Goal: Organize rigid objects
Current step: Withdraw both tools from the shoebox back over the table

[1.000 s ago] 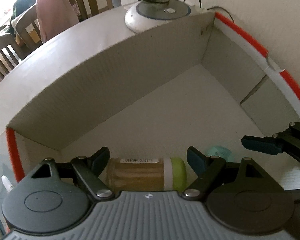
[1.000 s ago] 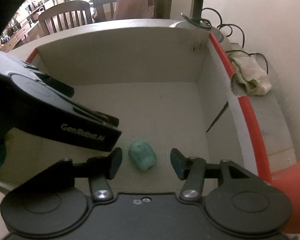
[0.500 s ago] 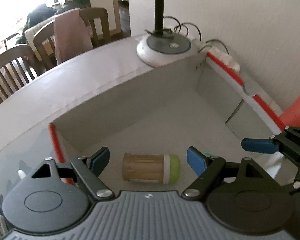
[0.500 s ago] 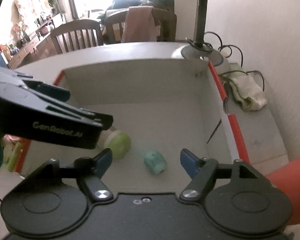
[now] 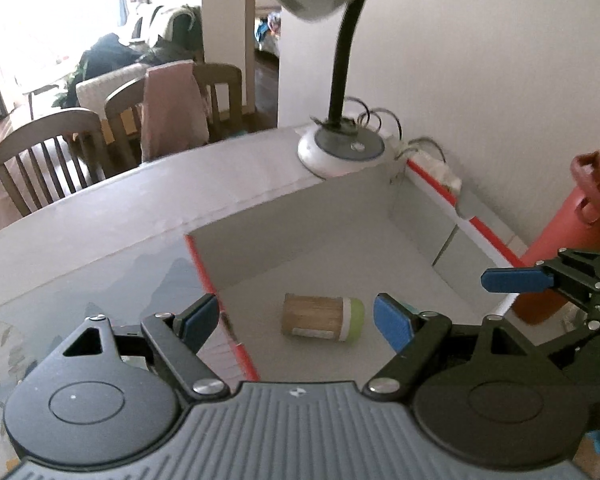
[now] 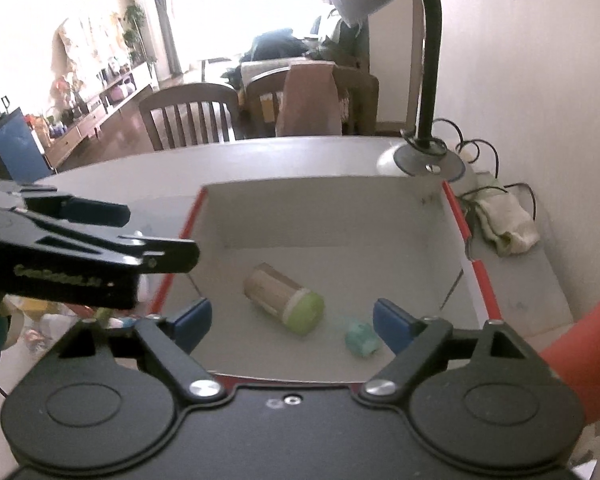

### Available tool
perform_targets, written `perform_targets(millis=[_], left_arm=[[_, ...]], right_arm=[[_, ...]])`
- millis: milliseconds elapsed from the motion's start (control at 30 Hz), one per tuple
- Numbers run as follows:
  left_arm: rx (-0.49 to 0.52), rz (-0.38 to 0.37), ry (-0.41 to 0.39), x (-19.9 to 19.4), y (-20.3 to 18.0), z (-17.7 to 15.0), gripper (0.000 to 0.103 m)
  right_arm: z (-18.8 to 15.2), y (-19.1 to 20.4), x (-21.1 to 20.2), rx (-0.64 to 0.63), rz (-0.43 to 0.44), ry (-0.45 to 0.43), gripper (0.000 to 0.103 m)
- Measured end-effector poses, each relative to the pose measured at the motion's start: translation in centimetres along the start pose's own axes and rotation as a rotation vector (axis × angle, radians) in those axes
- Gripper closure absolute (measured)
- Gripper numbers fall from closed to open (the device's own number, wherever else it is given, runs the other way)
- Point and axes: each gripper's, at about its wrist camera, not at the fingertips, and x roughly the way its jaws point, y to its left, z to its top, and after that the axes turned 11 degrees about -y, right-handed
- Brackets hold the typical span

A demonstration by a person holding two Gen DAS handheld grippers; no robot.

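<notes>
A toothpick jar [image 6: 283, 299] with a green lid lies on its side on the box [image 6: 324, 216] floor, a small teal cap [image 6: 362, 337] near it. Above, the left claw [image 5: 296, 318] and right claw [image 6: 292, 320] both gape wide, holding nothing. A lamp [image 6: 424, 156] stands on the tabletop [image 6: 140, 168] behind.

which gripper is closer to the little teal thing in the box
Right. The right gripper hangs open just above the box's near edge, and the teal object lies beside its right fingertip. The left gripper hangs open over the box's left wall, nearer the toothpick jar.
</notes>
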Motion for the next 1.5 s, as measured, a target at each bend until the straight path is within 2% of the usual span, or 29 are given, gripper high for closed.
perform_targets(millis=[233,467,700,1100,1400,1467,1500], left_arm=[[-0.013,-0.017,-0.062,-4.8,2.3,-1.4,0.019],[-0.037,-0.01,-0.091,-9.1,5.5,-3.9,0.019],[-0.098,0.006,-0.114,-13.7,9.3,-6.7,0.019],[-0.117,0.051,-0.141,-19.4,13.9,-11.2,0.018],[-0.144,0.057,-0.137,-21.4,17.4,-15.3,0.012],[-0.15,0.065,-0.136,-21.6,18.1,-16.2,0.008],[-0.154,0.075,-0.136,-21.6,18.4,-16.7,0.0]], right_arm=[[-0.4,3.2,-1.9,0.018,0.016,-0.048,0.01],[-1.5,8.0,-3.6,-0.023,0.024,-0.117,0.007],[-2.6,11.8,-4.7,-0.01,0.06,-0.166,0.004],[-4.8,17.7,-5.2,0.009,0.134,-0.145,0.001],[-6.0,20.5,-4.0,0.017,0.152,-0.098,0.001],[-6.2,21.1,-3.6,0.012,0.15,-0.091,0.001],[-6.3,21.3,-3.4,0.007,0.147,-0.086,0.001]])
